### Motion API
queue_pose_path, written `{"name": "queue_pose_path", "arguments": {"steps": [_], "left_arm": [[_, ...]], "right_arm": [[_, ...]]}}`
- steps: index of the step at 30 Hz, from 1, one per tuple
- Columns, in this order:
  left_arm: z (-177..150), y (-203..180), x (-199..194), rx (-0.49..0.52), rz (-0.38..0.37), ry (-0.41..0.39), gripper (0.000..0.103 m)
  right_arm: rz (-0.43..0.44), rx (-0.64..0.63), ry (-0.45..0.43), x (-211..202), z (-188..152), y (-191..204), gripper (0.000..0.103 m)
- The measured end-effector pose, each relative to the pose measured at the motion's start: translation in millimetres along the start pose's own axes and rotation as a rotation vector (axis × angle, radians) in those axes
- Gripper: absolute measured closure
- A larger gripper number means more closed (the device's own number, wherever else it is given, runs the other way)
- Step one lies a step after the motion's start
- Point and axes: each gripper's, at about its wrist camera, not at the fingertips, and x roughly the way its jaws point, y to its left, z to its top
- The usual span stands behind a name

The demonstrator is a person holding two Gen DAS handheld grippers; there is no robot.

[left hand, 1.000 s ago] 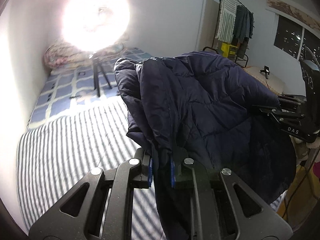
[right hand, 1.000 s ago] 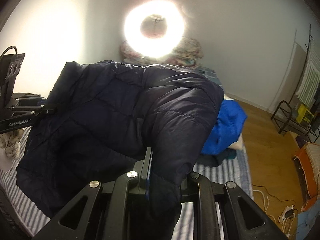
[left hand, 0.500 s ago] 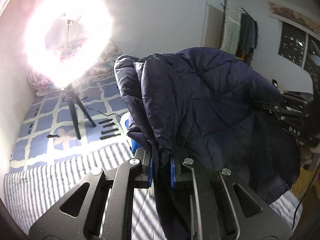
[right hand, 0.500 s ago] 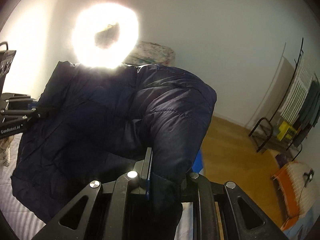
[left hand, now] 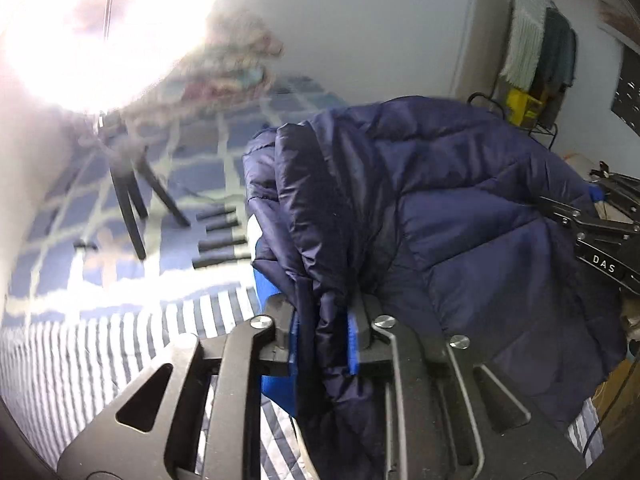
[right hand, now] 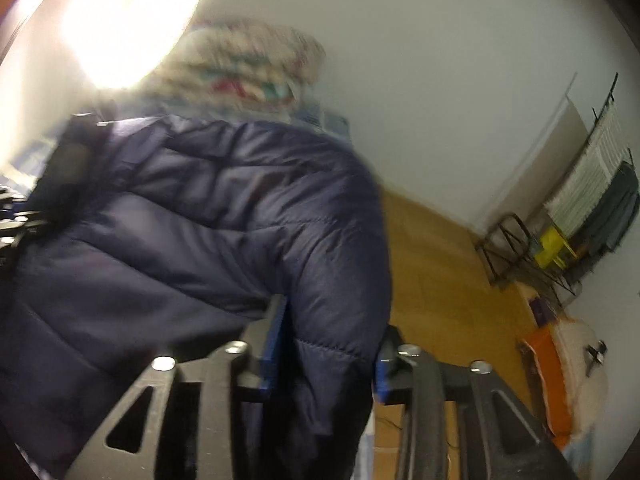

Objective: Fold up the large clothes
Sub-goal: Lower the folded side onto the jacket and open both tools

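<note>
Left wrist view: navy quilted puffer jacket (left hand: 460,216) carried low over the striped bed sheet (left hand: 120,344), both tongs letting go.

Largest first: the jacket hangs bunched above the bed sheet, now over a bright blue garment (left hand: 276,384) that was farther off a second ago. Right tongs (right hand: 324,344) have just been opening and stand wide, a sleeve loose between them. Left tongs (left hand: 320,340) have just eased open a little, narrow, pads barely touching a fold. Likely the jacket is being dropped for laying flat.
</note>
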Motion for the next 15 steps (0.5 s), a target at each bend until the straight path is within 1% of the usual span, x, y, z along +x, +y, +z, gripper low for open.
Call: {"name": "queue_pose_path", "arguments": {"steps": [1, 3, 5, 9, 10, 13, 15], "left_arm": [[-1.6, 1.4, 2.5, -0.001, 0.005, -0.01, 0.084], [-4.1, 2.1, 5.4, 0.003, 0.004, -0.015, 0.083], [-6.4, 1.4, 6.1, 0.018, 0.008, -0.016, 0.082], [-6.8, 6.8, 3.2, 0.015, 0.007, -0.012, 0.071], [-5.3, 7.7, 0.9, 0.009, 0.008, -0.011, 0.066], [-6.5, 9.9, -13.4, -0.016, -0.012, -0.009, 0.064], [-8.0, 11.2, -20.2, -0.008, -0.014, -0.011, 0.064]], "right_arm": [[-0.02, 0.017, -0.006, 1.3, -1.1, -5.2, 0.041], [0.018, 0.095, 0.003, 5.7, -2.9, -20.9, 0.04], [0.019, 0.109, -0.004, 6.2, -5.7, -24.2, 0.04], [-0.018, 0.072, 0.032, 10.3, -13.5, -19.0, 0.039], [-0.023, 0.077, 0.037, 16.1, -14.3, -25.8, 0.037], [-0.041, 0.12, 0.056, 12.2, -22.8, -37.4, 0.032], [-0.038, 0.149, 0.072, 7.8, -30.0, -44.8, 0.032]]}}
